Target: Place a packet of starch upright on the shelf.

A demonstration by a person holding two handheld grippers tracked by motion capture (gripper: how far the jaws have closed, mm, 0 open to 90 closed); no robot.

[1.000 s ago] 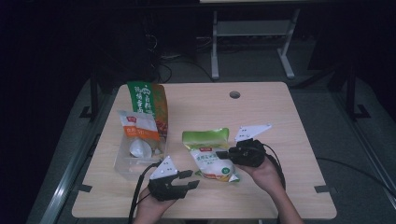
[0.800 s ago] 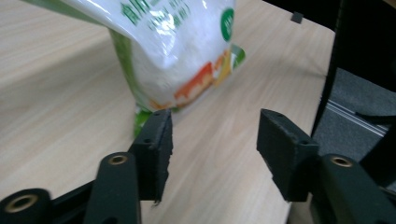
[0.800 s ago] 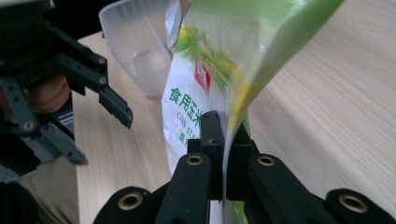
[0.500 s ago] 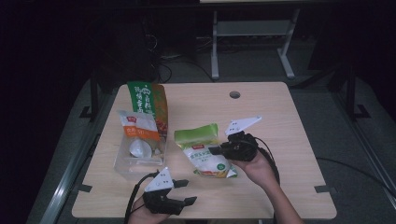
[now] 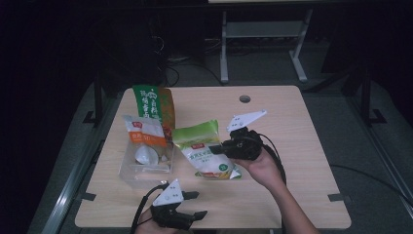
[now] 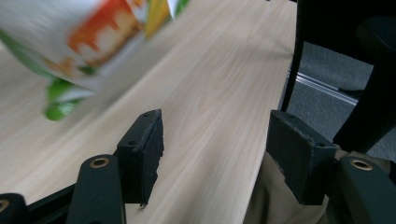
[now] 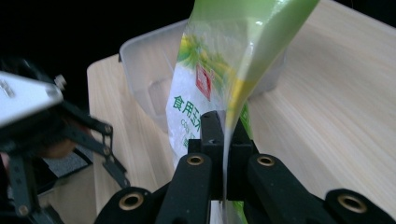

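At the near edge of the surface (image 5: pixel 292 126), the left tool (image 5: pixel 187 209) is held low by the person's left hand. Its jaws have just been opening and now stand apart, with nothing between them; in the left gripper view only bare wood grain is seen in the gap between the two black pads (image 6: pixel 142 149). A blurred green, white and orange packet hangs above the wood at the top left of that view.

Farther in, toward the middle of the surface, the right tool (image 5: pixel 217 148) is held by the right hand (image 5: pixel 265 168), its grey three-cornered plate raised. Its jaws are clamped on the edge of a green-and-white bag (image 5: pixel 207 151), which is gripped at its right side. In the right gripper view the bag (image 7: pixel 219 79) is seen pinched between the closed pads, hanging upward from them, its green top tilted.

Just left of the bag, a clear plastic container (image 5: pixel 146 163) rests on the surface, with an orange-and-white packet (image 5: pixel 143 131) standing in it. Behind that, a taller green-and-orange bag (image 5: pixel 155 105) stands upright. Farthest off, a round hole (image 5: pixel 244 99) is seen in the surface near its far edge.
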